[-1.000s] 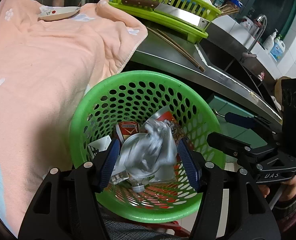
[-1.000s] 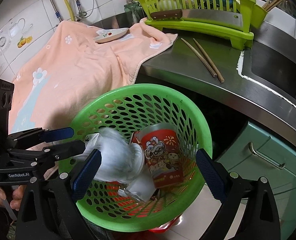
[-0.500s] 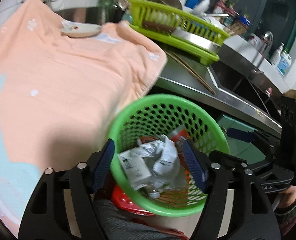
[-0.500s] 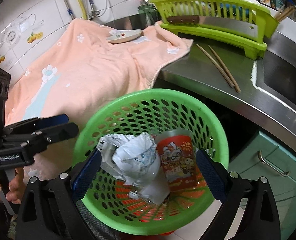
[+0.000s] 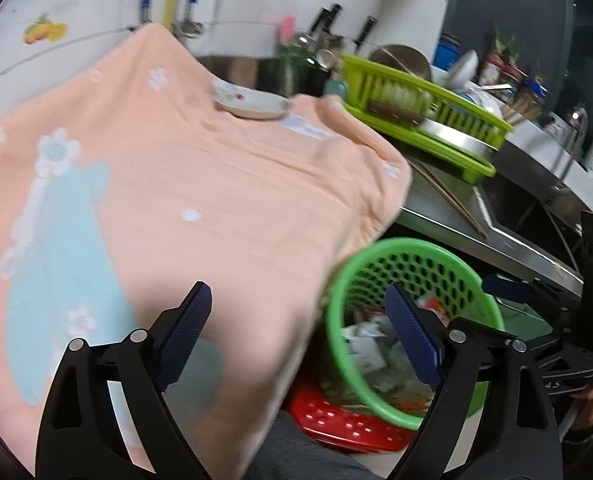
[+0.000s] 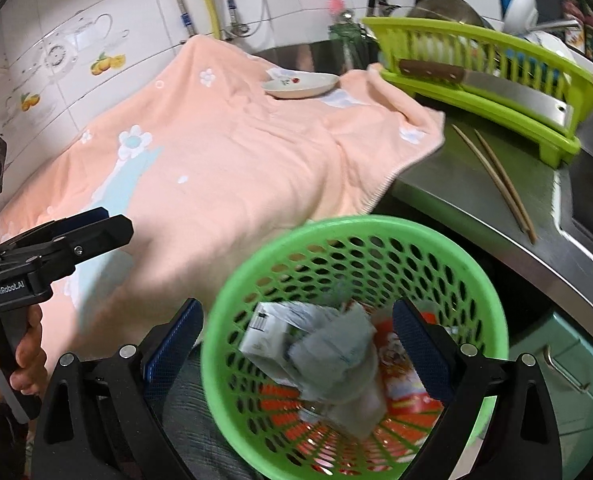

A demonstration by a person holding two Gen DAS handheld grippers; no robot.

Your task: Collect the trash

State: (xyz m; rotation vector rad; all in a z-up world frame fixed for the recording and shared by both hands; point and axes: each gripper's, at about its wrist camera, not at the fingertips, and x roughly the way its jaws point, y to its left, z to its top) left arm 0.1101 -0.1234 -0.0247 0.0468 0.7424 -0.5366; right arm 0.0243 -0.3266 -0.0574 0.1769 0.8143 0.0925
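A green perforated basket stands below the counter edge, on a red basket. Inside lie crumpled white paper, a small white carton and a red printed cup. My left gripper hangs over the peach towel, left of the basket, its jaws opening with nothing between them. From the right wrist view its fingers show at the left. My right gripper hovers wide open above the basket and holds nothing.
A small plate sits on the peach towel. Two chopsticks lie on the steel counter. A lime dish rack carries a cleaver. A sink lies beyond, and a green cabinet stands below.
The left gripper let the crumpled paper drop into the basket, opened wider, and rose back to the left over the towel. The right gripper drew back and up a little.
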